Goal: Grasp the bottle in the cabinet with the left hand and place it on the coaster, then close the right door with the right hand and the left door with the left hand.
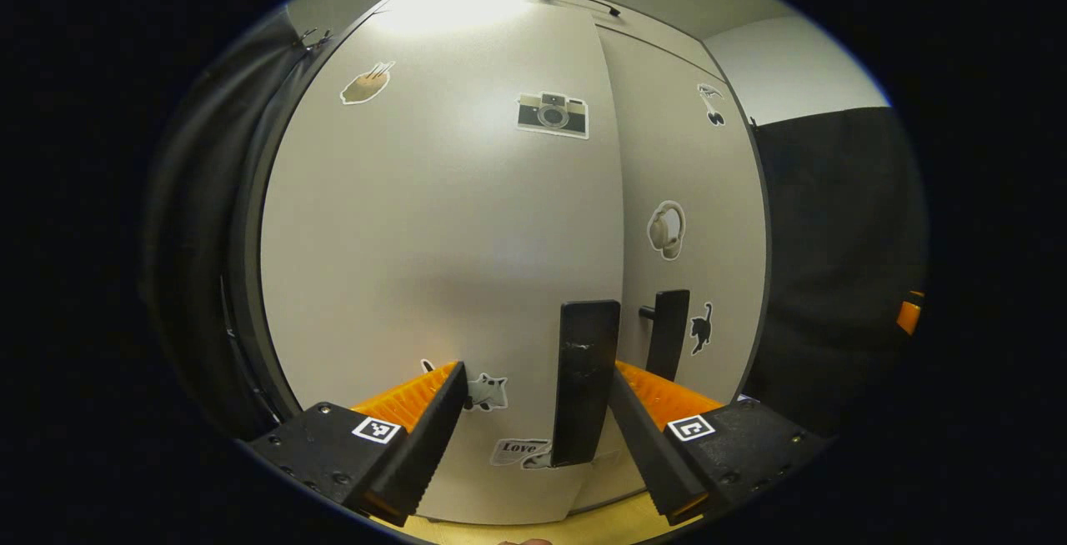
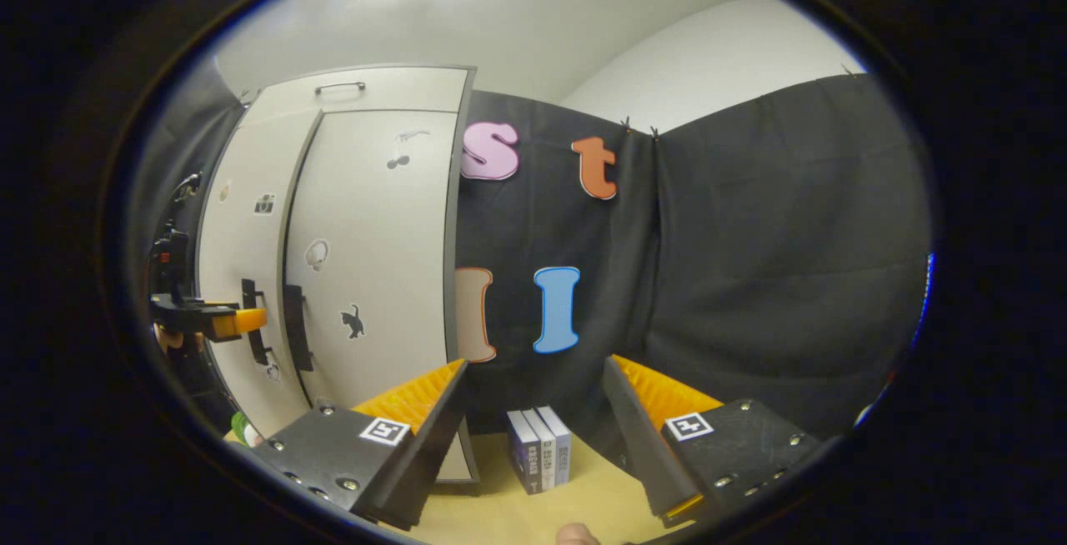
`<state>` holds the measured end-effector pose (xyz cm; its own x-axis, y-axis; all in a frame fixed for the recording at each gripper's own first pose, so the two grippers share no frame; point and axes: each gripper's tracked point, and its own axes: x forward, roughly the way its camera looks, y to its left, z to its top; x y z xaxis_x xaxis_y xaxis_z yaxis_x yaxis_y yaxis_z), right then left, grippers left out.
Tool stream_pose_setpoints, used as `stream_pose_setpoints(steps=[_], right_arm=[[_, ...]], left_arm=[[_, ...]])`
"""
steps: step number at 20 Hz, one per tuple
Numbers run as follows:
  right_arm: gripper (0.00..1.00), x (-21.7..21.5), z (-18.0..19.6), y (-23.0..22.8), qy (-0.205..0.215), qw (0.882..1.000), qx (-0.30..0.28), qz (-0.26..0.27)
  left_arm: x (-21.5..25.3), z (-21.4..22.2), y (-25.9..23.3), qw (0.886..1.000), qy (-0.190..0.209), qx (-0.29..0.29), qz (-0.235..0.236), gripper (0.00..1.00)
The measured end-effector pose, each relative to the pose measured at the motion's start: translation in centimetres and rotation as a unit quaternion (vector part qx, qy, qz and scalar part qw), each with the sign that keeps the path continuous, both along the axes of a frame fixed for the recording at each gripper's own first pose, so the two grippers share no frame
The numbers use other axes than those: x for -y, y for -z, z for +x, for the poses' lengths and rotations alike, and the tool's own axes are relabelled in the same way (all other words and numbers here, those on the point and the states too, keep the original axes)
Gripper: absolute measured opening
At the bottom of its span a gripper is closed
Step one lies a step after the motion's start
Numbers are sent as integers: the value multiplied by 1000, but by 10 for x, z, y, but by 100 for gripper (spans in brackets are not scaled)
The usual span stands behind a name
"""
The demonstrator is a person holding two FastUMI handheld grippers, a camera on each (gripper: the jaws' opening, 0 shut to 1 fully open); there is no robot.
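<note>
The left gripper view shows the left tongs (image 1: 533, 412) open, right up at the left door (image 1: 442, 237) and its handle (image 1: 586, 378); both doors look shut; the right tongs (image 2: 533, 420) hang open by the books (image 2: 542, 449); the bottle is hidden; next, I think, just back away.

The left gripper view looks straight at the front of the cabinet (image 1: 467, 237) from very near; the left door (image 1: 442, 262) takes most of the picture, the right door (image 1: 692, 195) stands at its right. The left door's handle (image 1: 586, 378) stands between this camera's own fingers.

The right gripper view looks from farther back and more to the right, toward the booth's wall (image 2: 750, 278), with the cabinet at its left and three books (image 2: 542, 449) at the far edge of the desk (image 2: 517, 512).

Both views share the two doors, their handles and stickers. The right gripper view also sees the left tongs (image 2: 246, 322) at the handle.
</note>
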<state>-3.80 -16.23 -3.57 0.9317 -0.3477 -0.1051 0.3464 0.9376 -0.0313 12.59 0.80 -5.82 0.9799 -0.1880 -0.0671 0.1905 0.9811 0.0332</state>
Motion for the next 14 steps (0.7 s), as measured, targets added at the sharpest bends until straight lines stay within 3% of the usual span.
stream_pose_setpoints(steps=[14], right_arm=[[96,-1,16,10,0,1000,-6,3]], left_arm=[[-1,10,1,1000,-3,-2,9,100]])
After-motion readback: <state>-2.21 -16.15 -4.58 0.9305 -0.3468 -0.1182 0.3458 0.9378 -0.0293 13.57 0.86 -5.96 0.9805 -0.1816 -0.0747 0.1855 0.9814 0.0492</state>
